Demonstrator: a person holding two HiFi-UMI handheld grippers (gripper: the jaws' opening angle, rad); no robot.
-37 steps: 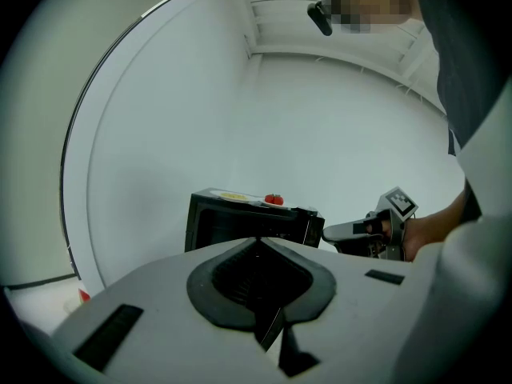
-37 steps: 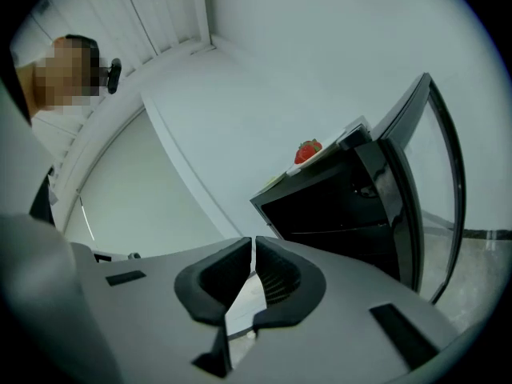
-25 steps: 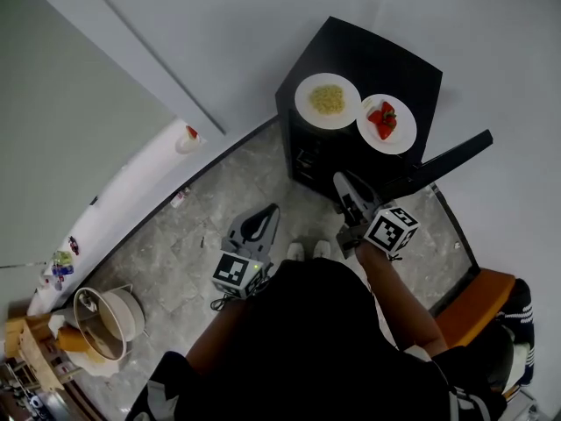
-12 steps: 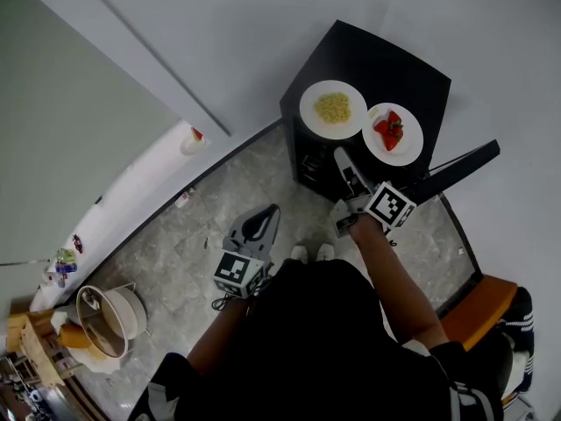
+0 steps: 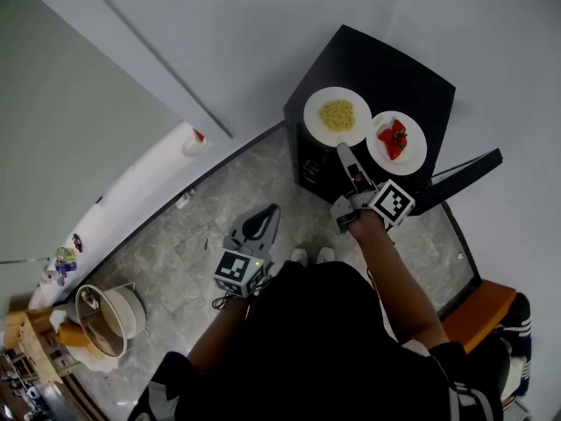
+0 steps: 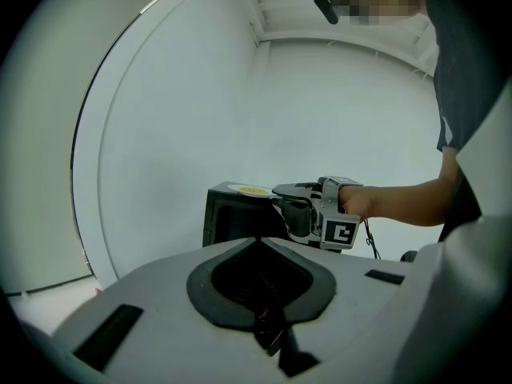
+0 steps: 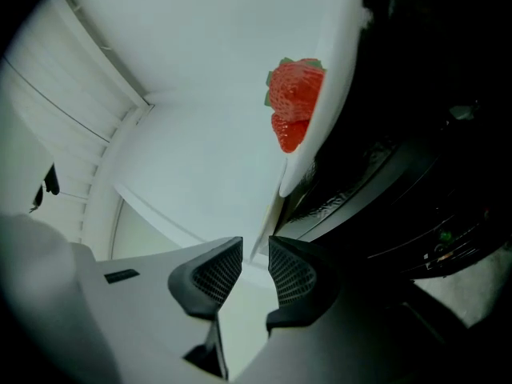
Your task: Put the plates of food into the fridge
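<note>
The right gripper's (image 7: pixel 254 250) jaws stand slightly apart, and a thin white plate rim (image 7: pixel 270 218) runs down into the gap without being clamped. The head view suggests this is the near edge of the plate of yellow food (image 5: pixel 313 117), since the right gripper (image 5: pixel 342 150) points at that plate's 6 o'clock side. The left gripper's (image 6: pixel 258 242) jaws are together with nothing between them, and the left gripper (image 5: pixel 270 209) hangs low at the right one's 7 o'clock, over the stone floor (image 5: pixel 188 235). At 3 o'clock of the yellow-food plate, just beside it, sits the plate of strawberries (image 5: pixel 408 158), whose strawberries (image 7: pixel 294 102) show red past the right jaws. Both plates rest on top of the small black fridge (image 5: pixel 386 68), and a black panel at its 4 o'clock looks like the fridge door (image 5: pixel 456 178) standing open. By my reading nothing is stored yet: the first plate is only about to be gripped, and both must be lifted off and carried inside. No brand or wording can be read; the only print is the square marker (image 5: pixel 391 203) on each gripper's cube.
</note>
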